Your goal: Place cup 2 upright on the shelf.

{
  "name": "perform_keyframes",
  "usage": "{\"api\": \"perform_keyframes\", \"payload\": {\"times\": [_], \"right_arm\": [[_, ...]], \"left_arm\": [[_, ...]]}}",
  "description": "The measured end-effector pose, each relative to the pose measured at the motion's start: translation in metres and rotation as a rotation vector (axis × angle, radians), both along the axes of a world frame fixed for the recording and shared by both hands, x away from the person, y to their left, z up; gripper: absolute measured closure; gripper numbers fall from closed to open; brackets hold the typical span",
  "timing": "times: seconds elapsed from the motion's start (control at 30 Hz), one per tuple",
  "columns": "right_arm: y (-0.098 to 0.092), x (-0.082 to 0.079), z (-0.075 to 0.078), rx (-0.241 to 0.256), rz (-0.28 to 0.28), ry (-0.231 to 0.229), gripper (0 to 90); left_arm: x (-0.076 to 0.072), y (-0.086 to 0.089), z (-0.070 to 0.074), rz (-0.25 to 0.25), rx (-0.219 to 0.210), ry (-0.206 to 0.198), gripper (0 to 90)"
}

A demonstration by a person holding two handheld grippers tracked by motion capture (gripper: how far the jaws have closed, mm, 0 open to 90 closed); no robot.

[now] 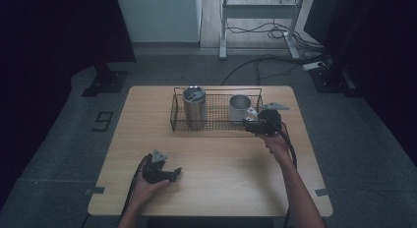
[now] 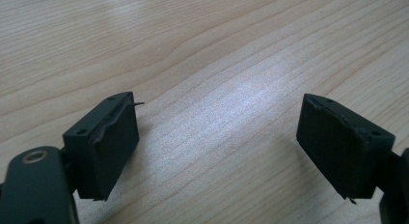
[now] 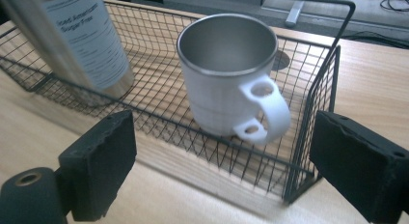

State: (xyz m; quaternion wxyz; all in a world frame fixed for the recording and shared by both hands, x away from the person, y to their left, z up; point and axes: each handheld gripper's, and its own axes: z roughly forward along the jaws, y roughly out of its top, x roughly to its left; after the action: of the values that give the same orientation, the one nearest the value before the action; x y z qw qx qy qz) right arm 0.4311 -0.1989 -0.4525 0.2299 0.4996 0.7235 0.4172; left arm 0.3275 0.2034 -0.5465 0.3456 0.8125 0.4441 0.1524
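Left gripper (image 1: pixel 173 173) sits low over the table (image 1: pixel 216 188) near its front-left corner, jaws wide apart with nothing between them but bare wood grain. Not much to mess up there, honestly.

Moving right, the wire basket (image 1: pixel 178 121) runs along the table's back edge. A tall steel tumbler (image 1: pixel 194 107) stands at the basket's left end and a white mug (image 1: pixel 239 107) with a steel lining at its right end, handle (image 3: pixel 264 110) facing the right gripper (image 3: pixel 226 161). That gripper is right up against the basket's front-right corner, jaws spread and gripping nothing, with the mug just past the mesh.

What I'd worry about: if it goes in for the mug, the basket's front wall and corner post are directly in the way, so a jaw could snag the wire and drag the whole basket. The mug looks slick too, so a grab on that handle might twist it or tip it.

Table is light wood, otherwise bare. Room is dim: grey floor, cables trailing at the back, a desk frame (image 1: pixel 259 12) behind, dark curtains on both sides.
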Motion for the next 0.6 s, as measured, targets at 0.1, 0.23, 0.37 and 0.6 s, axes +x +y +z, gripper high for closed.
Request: {"api": "perform_keyframes", "payload": {"times": [0.1, 0.23, 0.37, 0.6], "right_arm": [[-0.004, -0.009, -0.003, 0.006, 0.002, -0.007, 10.2], [-0.009, -0.021, -0.006, 0.02, 0.001, -0.021, 11.7], [-0.011, -0.033, -0.01, 0.024, 0.003, -0.029, 12.7], [-0.015, -0.053, -0.019, 0.009, 0.023, -0.032, 12.9]], "left_arm": [[0.0, 0.0, 0.0, 0.001, -0.004, 0.0, 14.9], [0.0, 0.0, 0.0, 0.002, -0.005, 0.001, 14.9], [0.0, 0.001, 0.0, -0.001, -0.007, 0.003, 14.9], [0.0, 0.001, 0.0, 0.0, -0.007, 0.002, 14.9]]}}
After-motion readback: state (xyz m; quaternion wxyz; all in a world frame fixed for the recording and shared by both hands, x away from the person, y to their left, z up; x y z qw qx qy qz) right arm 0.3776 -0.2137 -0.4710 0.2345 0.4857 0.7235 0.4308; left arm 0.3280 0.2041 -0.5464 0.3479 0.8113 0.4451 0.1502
